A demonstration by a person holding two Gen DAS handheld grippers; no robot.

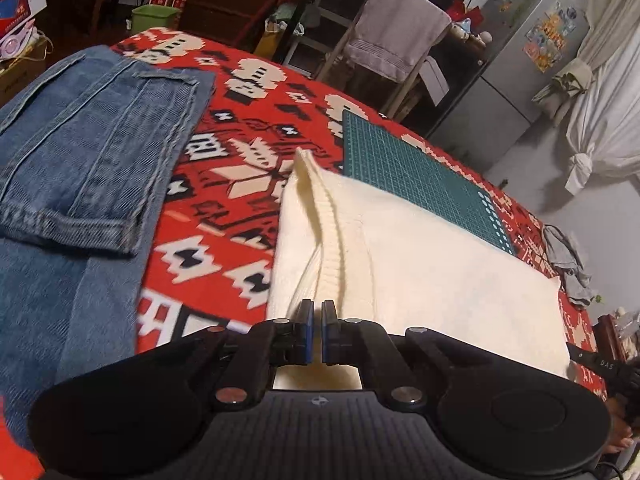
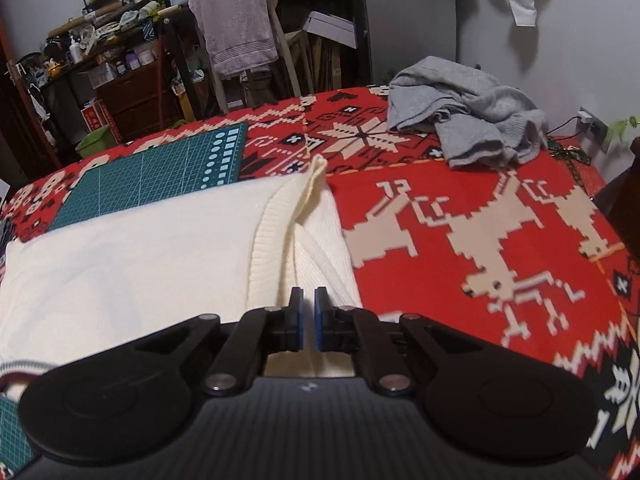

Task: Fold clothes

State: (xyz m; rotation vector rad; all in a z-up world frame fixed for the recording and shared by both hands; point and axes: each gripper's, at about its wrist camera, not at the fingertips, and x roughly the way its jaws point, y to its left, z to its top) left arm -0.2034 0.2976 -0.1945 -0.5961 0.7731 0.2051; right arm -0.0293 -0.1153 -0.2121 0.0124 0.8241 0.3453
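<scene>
A: What lies around the cream knit sweater (image 1: 420, 248)?

B: Folded blue jeans (image 1: 80, 152) to its left, a crumpled grey garment (image 2: 468, 120) beyond on the right, and a green gridded cutting mat (image 1: 420, 172) partly under it, all on a red patterned blanket (image 2: 460, 240).

A: And the grippers?

B: The left gripper (image 1: 319, 312) and the right gripper (image 2: 307, 300) each pinch a ribbed edge of the sweater, blue pads nearly together.

A: Behind?

B: A towel (image 2: 240, 28) draped over a chair.

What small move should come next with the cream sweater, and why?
Probably carry both pinched edges forward together. Each hand-held gripper, left and right, looks shut on a ribbed fold of the cream sweater, raised from the red blanket.
</scene>
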